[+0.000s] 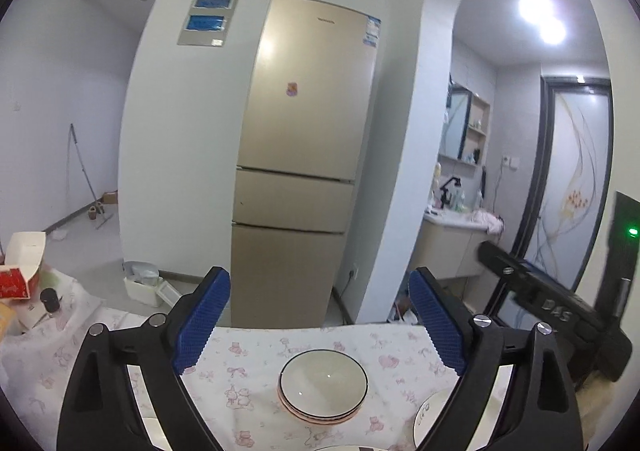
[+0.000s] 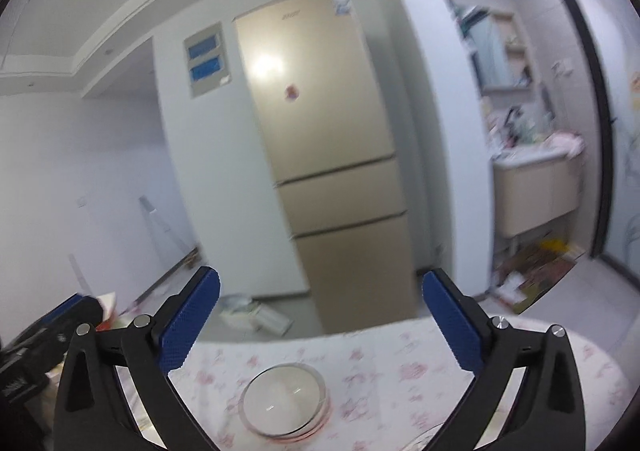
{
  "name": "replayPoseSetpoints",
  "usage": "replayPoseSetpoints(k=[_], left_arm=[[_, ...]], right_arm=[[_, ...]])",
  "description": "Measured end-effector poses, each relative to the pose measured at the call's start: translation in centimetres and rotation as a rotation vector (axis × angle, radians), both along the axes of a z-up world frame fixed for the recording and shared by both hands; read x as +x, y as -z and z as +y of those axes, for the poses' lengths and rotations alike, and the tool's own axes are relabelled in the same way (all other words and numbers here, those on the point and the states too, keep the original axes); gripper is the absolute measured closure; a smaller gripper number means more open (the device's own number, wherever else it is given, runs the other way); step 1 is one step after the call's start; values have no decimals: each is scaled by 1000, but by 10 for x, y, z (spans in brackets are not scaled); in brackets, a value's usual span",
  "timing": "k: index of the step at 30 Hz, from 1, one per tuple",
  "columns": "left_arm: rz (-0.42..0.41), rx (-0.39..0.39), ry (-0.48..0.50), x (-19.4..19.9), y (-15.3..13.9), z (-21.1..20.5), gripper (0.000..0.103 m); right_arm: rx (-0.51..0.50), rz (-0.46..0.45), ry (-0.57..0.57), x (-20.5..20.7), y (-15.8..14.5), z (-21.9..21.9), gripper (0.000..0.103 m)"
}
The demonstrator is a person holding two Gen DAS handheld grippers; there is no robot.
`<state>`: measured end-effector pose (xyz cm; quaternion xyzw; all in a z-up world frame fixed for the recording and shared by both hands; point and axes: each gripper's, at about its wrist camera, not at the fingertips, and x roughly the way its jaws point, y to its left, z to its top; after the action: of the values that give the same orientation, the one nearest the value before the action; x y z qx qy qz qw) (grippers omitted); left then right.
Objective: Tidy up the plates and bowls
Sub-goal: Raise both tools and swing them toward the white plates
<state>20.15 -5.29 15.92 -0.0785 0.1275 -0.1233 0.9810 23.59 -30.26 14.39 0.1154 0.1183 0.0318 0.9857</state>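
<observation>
A stack of white bowls with dark rims [image 1: 323,386] rests on the table with the pink-patterned cloth [image 1: 248,355]. My left gripper [image 1: 319,321] hangs above and before the stack, open, nothing between its blue pads. A white plate with dark lettering [image 1: 426,417] pokes in at the lower right of the left wrist view. In the blurred right wrist view the same bowl stack [image 2: 285,407] lies below my right gripper [image 2: 320,325], which is open and empty. The right gripper's black body [image 1: 560,315] shows at the right of the left wrist view.
A beige fridge [image 1: 304,155] stands beyond the table. A red and white carton [image 1: 20,271] and a small dark-capped bottle [image 1: 50,301] sit at the table's left end. A white bin [image 1: 144,283] lies on the floor. A washbasin cabinet [image 1: 452,247] is at right.
</observation>
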Motion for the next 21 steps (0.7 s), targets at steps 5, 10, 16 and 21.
replayPoseSetpoints(k=[5,10,16,21], left_arm=[[-70,-22,-58,-21,-16,9,11],[-232,98,-47,-58,-47,5,10],[-444,74,-220,-130,-70,24,11],[-492,28,-208,-174,-82,53,10]], right_arm=[[5,-81,-15,-26,-21,3,0],[-39,-179,-5,-57,-44,19,0],[-46,-232,-36,-74,-73,41,0],[-29,-302,-22,-104,-85,49,0]])
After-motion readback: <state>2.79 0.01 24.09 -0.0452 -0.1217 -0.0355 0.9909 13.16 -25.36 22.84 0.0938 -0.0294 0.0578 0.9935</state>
